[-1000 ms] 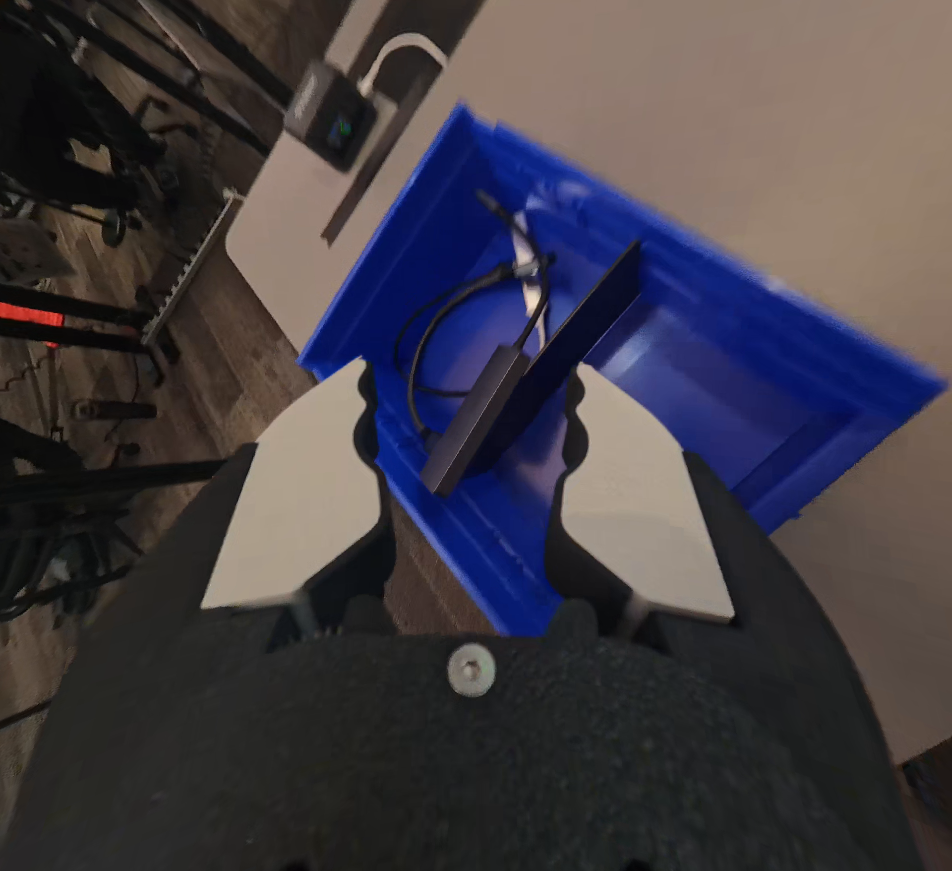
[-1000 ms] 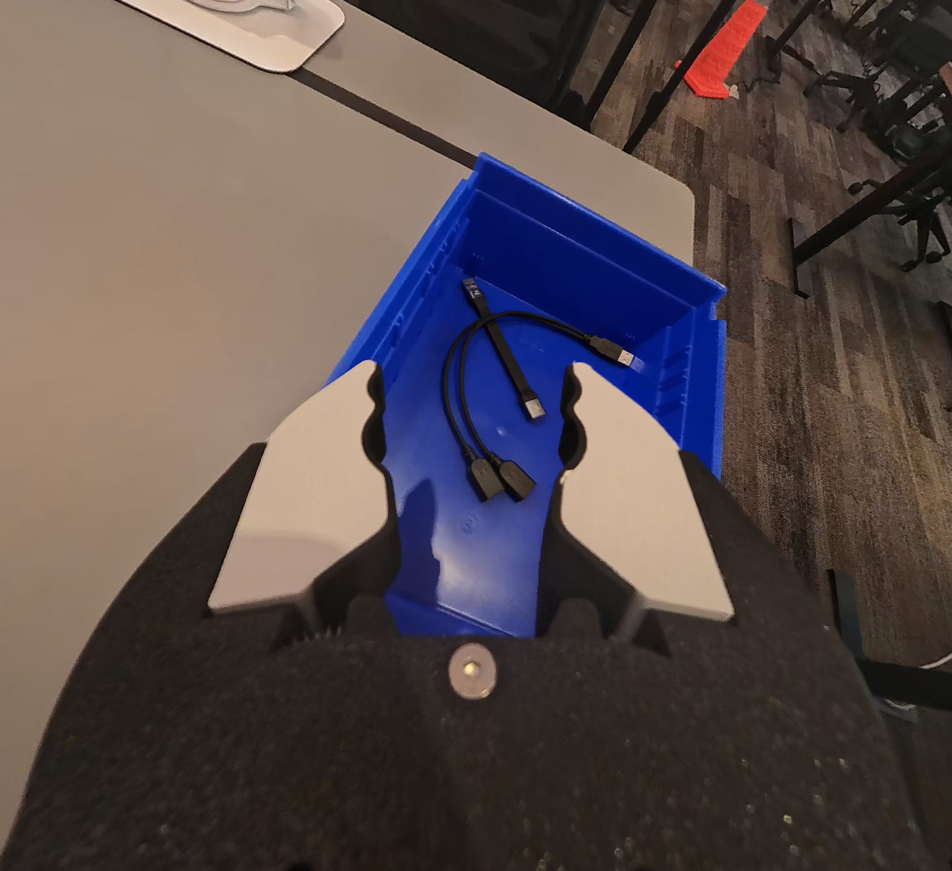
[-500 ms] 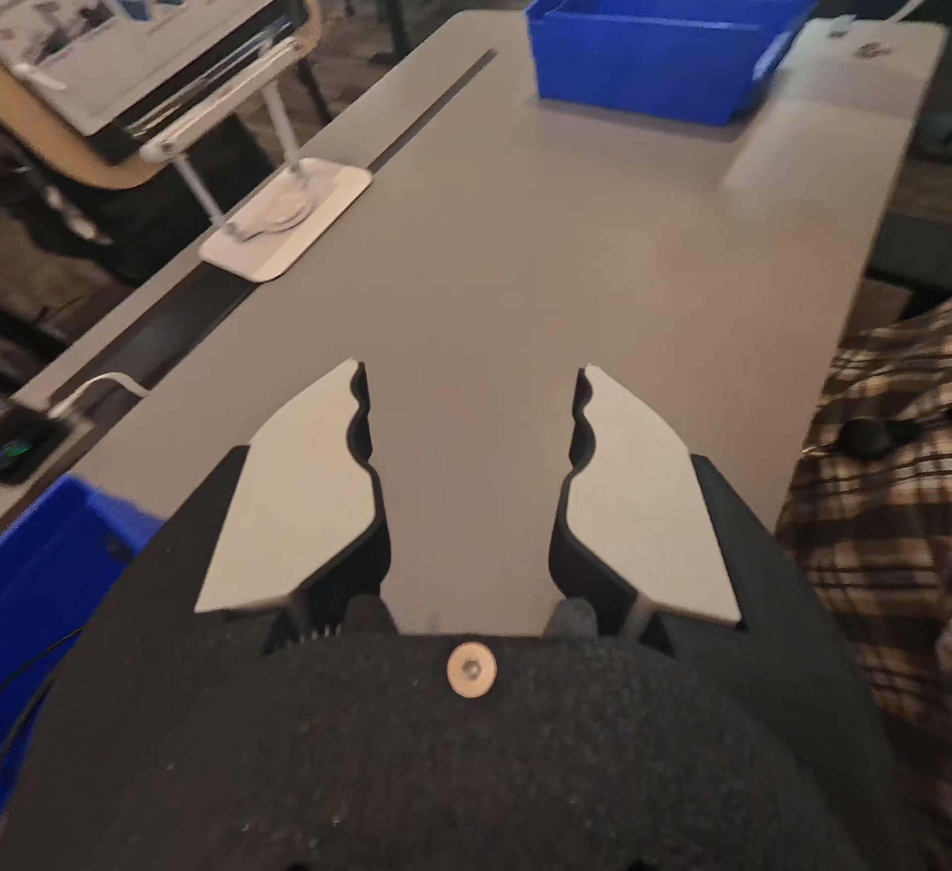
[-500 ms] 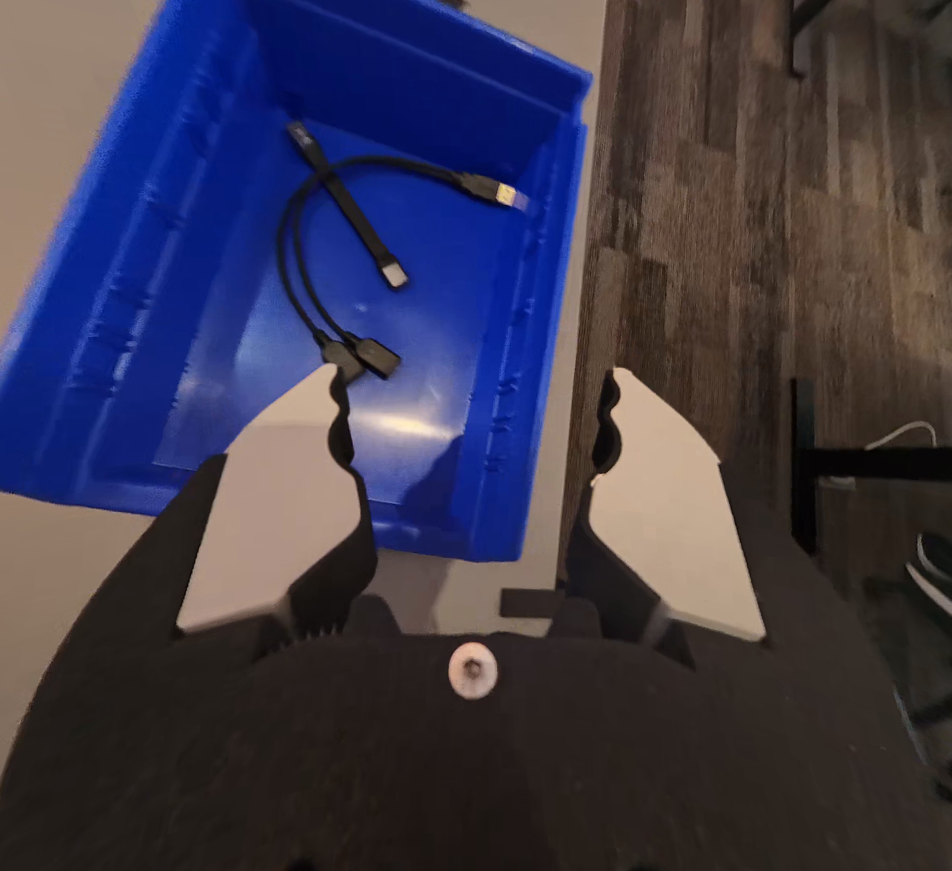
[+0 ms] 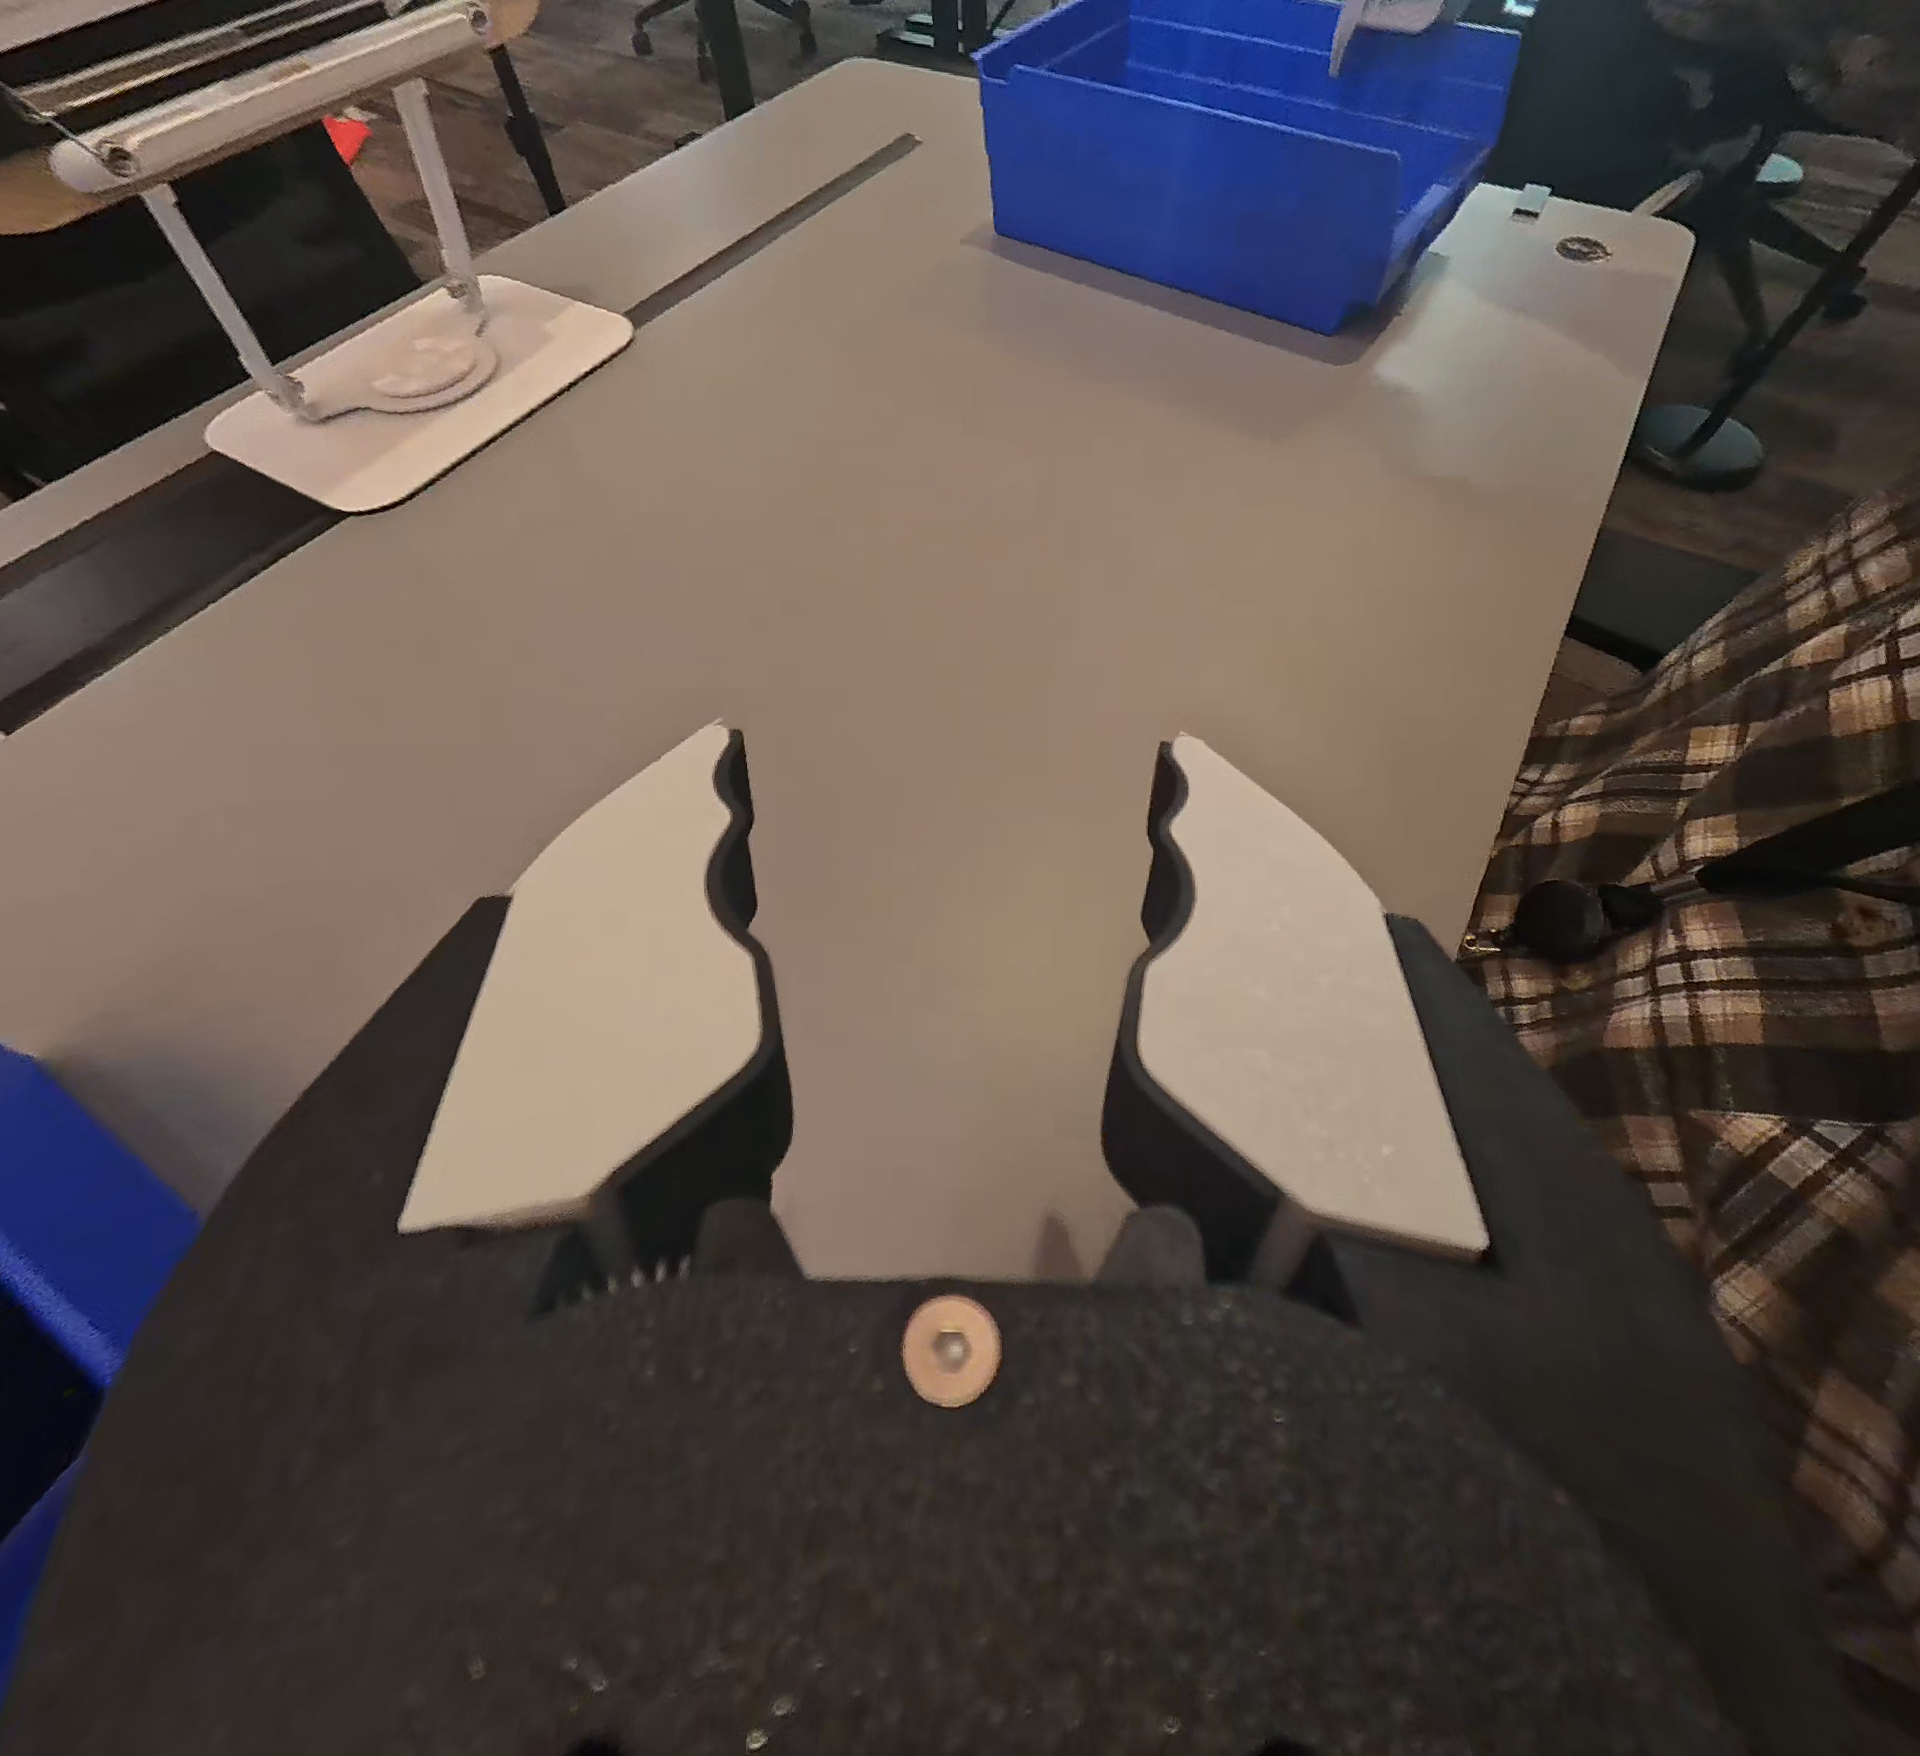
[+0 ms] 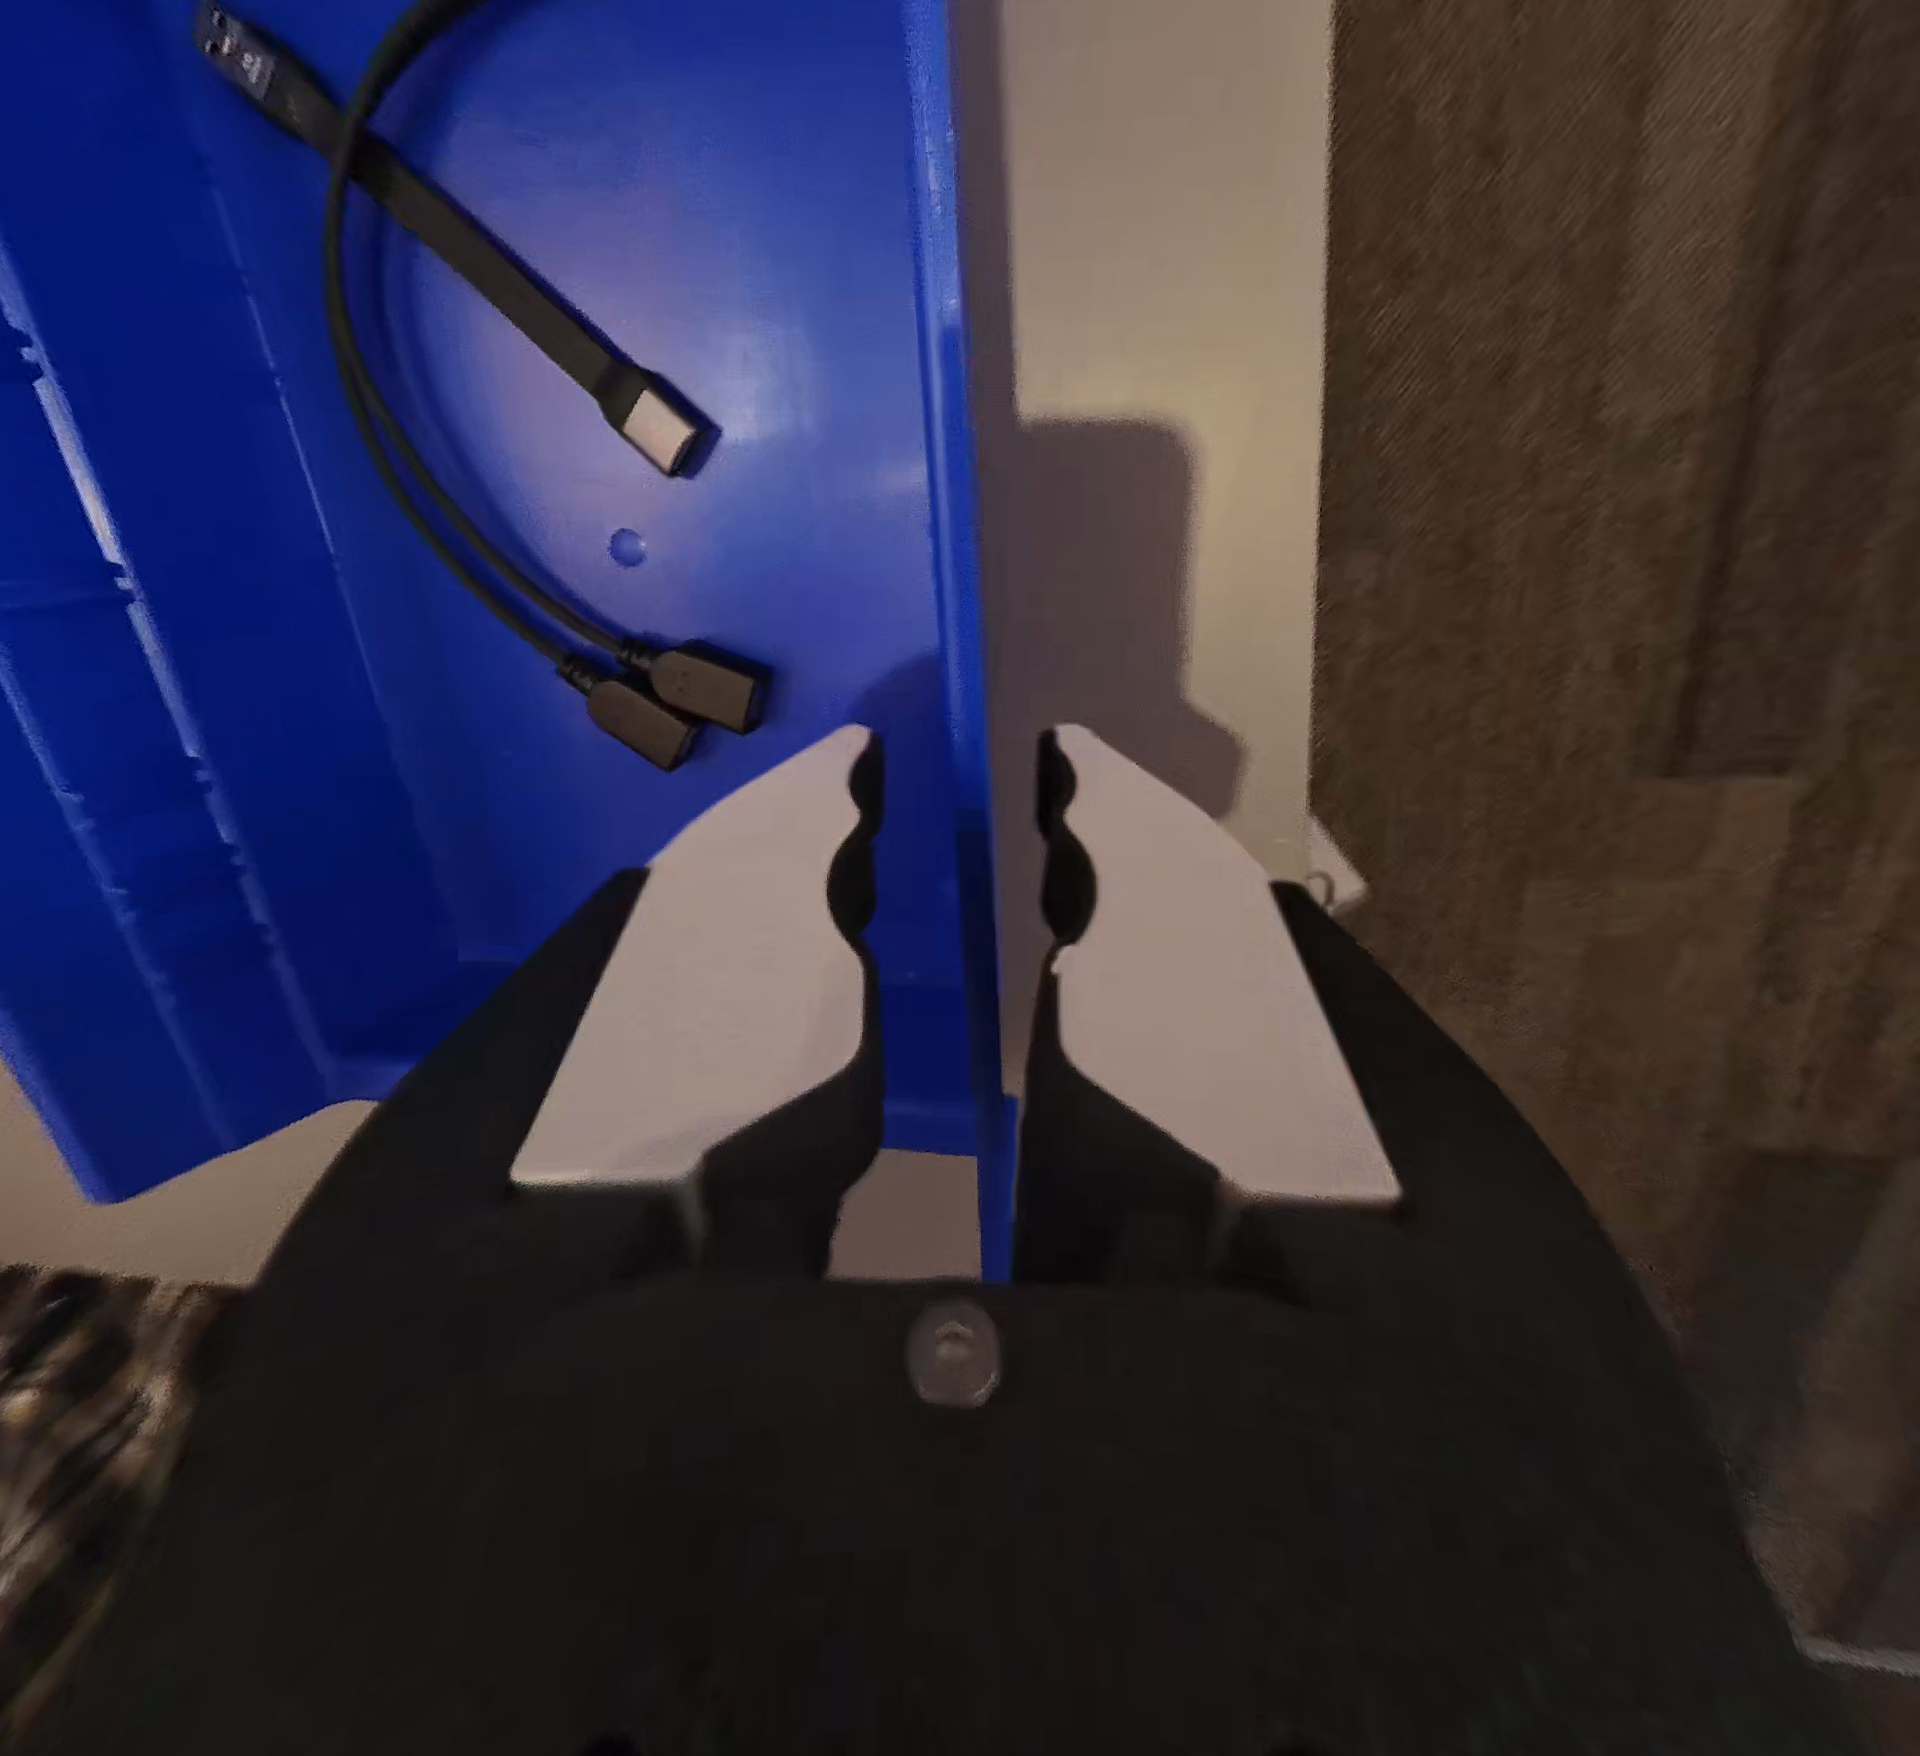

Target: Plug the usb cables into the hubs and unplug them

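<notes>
Your left gripper (image 5: pixel 951 750) is spread wide and carrying nothing, hovering over bare grey table (image 5: pixel 883 563) with only tabletop between its fingers. Your right gripper (image 6: pixel 958 745) is narrowed to a slim gap and straddles the right side wall of the blue bin (image 6: pixel 961 459): one finger sits inside the bin, the other outside over the table edge, the wall running straight up between them. Whether the pads are actually pinching that wall you cannot tell from here. Inside that bin lie two cables: a flat black USB cable (image 6: pixel 447 231) lying diagonally with its metal plug pointing toward the wall, and a black splitter cable (image 6: pixel 353 272) curving round it, its two female sockets side by side just beyond your inner fingertip, its other end up at the top edge against the wall. The flat cable crosses over the splitter's leads. No hub shows in either view. Out ahead of your left gripper, that same bin (image 5: pixel 1226 168) stands at the far right corner of the table, with a white stand (image 5: pixel 416 376) on a flat base off to the left, well apart from it. A second blue bin (image 5: pixel 62 1291) pokes in at the left edge beside your left gripper. A plaid-clad person (image 5: pixel 1714 927) sits at the right.
</notes>
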`<state>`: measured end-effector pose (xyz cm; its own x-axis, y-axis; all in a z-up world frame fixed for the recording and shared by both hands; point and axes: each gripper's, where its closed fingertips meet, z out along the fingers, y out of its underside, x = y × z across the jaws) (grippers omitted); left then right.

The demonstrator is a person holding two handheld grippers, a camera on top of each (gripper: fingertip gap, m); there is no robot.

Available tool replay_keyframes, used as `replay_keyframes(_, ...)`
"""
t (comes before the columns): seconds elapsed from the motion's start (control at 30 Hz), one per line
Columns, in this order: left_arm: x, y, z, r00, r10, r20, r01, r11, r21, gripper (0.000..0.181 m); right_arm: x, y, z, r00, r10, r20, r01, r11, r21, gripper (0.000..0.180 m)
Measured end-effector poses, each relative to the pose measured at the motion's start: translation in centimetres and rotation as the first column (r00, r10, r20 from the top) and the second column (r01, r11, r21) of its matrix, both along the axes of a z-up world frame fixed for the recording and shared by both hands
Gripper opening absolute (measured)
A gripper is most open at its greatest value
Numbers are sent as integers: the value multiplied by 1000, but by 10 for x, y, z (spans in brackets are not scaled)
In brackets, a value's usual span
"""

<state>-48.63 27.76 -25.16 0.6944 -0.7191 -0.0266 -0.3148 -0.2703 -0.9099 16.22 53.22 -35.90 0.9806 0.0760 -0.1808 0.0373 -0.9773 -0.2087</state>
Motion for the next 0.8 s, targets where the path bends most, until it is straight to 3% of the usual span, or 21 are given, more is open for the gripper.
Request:
replay_keyframes(0.03,-3,-1,1,1000,8,0,-8,1000,2,73,-4,-1,-4,1000,-8,-27,7,999,-35,14)
replay_keyframes(0.1,-10,-2,3,1000,28,-2,-28,1000,6,72,-1,-1,-10,1000,-12,5,12,997,-76,4)
replay_keyframes(0.4,-32,-9,13,994,99,46,-100,994,38,69,-49,-7,-6,996,87,14,-85,992,-98,3)
replay_keyframes(0.8,-54,-29,24,984,176,6,-177,983,52,68,-180,-18,-4,968,234,-87,-240,968,-68,4)
